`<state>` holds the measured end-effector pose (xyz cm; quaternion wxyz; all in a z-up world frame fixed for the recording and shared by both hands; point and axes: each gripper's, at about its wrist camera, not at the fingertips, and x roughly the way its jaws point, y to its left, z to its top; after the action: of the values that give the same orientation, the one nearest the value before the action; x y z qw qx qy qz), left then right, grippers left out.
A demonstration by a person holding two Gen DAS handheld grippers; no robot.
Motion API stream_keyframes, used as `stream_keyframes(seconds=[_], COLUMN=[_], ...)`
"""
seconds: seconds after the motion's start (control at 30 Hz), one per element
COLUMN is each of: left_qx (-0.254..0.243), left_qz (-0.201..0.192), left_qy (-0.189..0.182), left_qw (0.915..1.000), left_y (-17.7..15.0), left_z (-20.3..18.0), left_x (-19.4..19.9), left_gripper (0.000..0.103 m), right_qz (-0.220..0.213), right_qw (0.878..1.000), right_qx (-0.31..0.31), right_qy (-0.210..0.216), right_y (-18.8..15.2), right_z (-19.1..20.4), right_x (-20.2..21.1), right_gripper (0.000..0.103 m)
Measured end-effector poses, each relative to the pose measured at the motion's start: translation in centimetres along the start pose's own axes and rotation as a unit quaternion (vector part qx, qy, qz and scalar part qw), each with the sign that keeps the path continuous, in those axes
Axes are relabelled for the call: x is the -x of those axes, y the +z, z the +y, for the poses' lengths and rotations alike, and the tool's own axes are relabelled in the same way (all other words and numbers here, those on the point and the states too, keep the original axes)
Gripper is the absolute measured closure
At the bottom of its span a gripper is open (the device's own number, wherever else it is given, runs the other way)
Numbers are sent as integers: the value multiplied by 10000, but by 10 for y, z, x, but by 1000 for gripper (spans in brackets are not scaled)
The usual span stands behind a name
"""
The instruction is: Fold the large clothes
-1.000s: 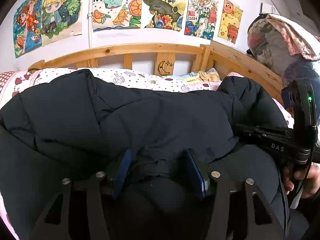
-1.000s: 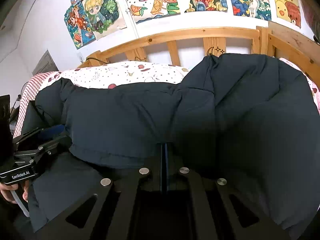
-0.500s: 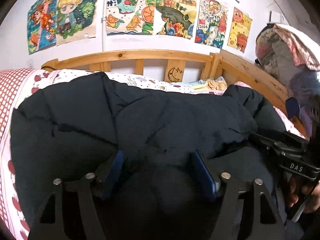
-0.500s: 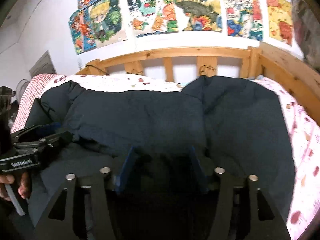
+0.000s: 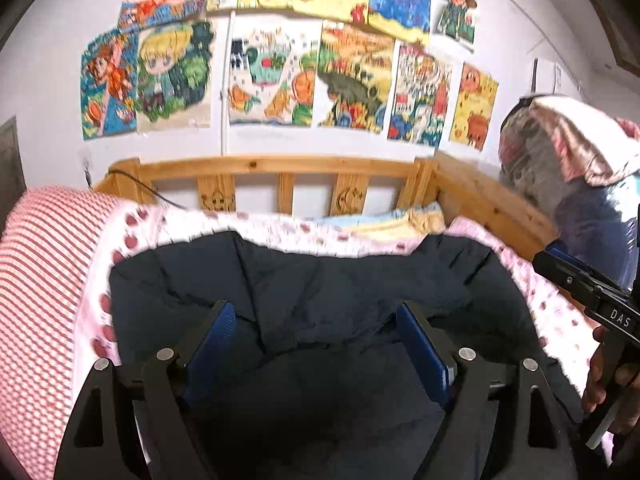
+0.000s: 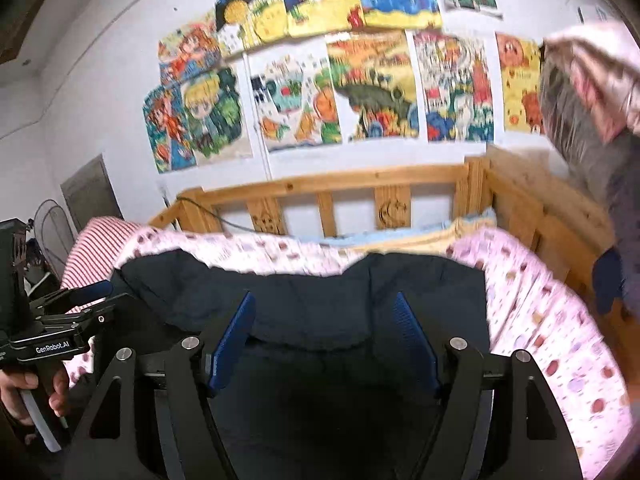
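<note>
A dark navy puffer jacket [image 5: 320, 280] lies folded on the bed, its far edge towards the wooden headboard. In the right wrist view the jacket [image 6: 320, 292] fills the lower middle. My left gripper [image 5: 318, 324] is open, blue pads wide apart, held over the jacket's near part with nothing pinched. My right gripper [image 6: 324, 324] is open too, above the same dark fabric. Each gripper shows in the other's view: the right gripper [image 5: 580, 288] at the right edge, the left gripper [image 6: 80, 304] at the left edge, each held by a hand.
The pink dotted bedsheet [image 5: 552, 312] shows around the jacket. A wooden rail [image 5: 280, 168] bounds the back and right. A red striped cover [image 5: 40, 280] lies left. Bagged bedding [image 5: 568, 152] is stacked at right. A yellow and blue cloth [image 6: 460, 232] sits by the headboard.
The right gripper went from shut to open, and the left opened wider. Both have drawn back and up from the jacket, which now lies flatter and further away.
</note>
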<state>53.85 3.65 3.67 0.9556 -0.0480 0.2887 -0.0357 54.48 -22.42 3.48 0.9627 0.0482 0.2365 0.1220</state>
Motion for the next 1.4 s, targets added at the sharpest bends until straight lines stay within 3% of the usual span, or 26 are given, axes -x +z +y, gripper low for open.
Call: stream_keyframes(seconds=[0.23, 0.43, 0.6, 0.7, 0.97, 1.3, 1.4], left_qx=[-43, -254, -140, -97, -221, -192, -266], left_qz=[-435, -701, -897, -874, -735, -700, -664], left_qy=[-35, -113, -292, -377, -470, -592, -593], left_qw=[9990, 9972, 9954, 9954, 9959, 9956, 9957], left_y=[25, 33, 30, 23, -25, -80, -98], left_z=[-13, -32, -37, -38, -43, -38, -39], left_x=[77, 158, 242, 285, 386, 471, 483], left_gripper=[14, 11, 5, 4, 3, 3, 1], right_qz=[-466, -526, -467, -457, -121, 137, 225], right_qw=[9988, 9984, 9984, 9987, 9994, 9973, 9972], right_qx=[-22, -104, -188, -84, 26, 69, 181], right_qy=[130, 198, 273, 197, 338, 714, 687], right_y=[37, 61, 65, 57, 14, -31, -43], right_z=[18, 33, 44, 53, 78, 96, 99], right_x=[75, 153, 229, 276, 382, 488, 509], right_gripper=[30, 30, 26, 21, 20, 20, 13])
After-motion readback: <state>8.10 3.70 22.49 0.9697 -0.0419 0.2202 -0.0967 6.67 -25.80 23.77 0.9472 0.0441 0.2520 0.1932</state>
